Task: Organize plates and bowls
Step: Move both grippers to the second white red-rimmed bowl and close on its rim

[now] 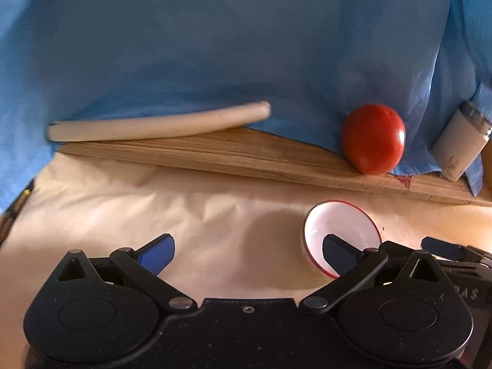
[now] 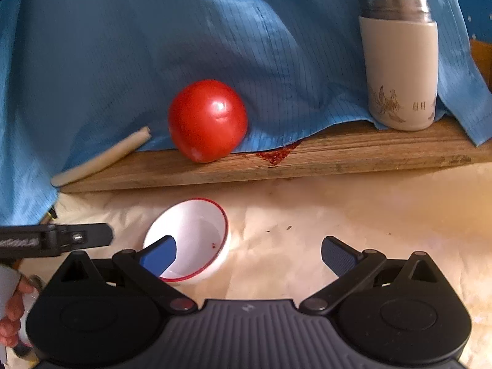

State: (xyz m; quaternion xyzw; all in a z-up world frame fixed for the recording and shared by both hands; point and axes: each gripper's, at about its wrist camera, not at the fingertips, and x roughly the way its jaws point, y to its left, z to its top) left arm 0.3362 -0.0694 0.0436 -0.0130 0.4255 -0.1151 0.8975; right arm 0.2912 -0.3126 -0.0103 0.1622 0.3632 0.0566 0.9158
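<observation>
A small white bowl with a red rim stands upright on the cream paper, and nothing but a few red specks shows inside it. My left gripper is open wide, with its right finger in front of the bowl's near rim and its left finger over bare paper. In the right wrist view the same bowl lies at the left finger of my right gripper, which is also open with nothing between its pads. The two grippers flank the bowl.
Behind the bowl a wooden board carries a red tomato, a pale stick and a cream tumbler with a metal lid. Blue cloth hangs behind. A hand shows at lower left.
</observation>
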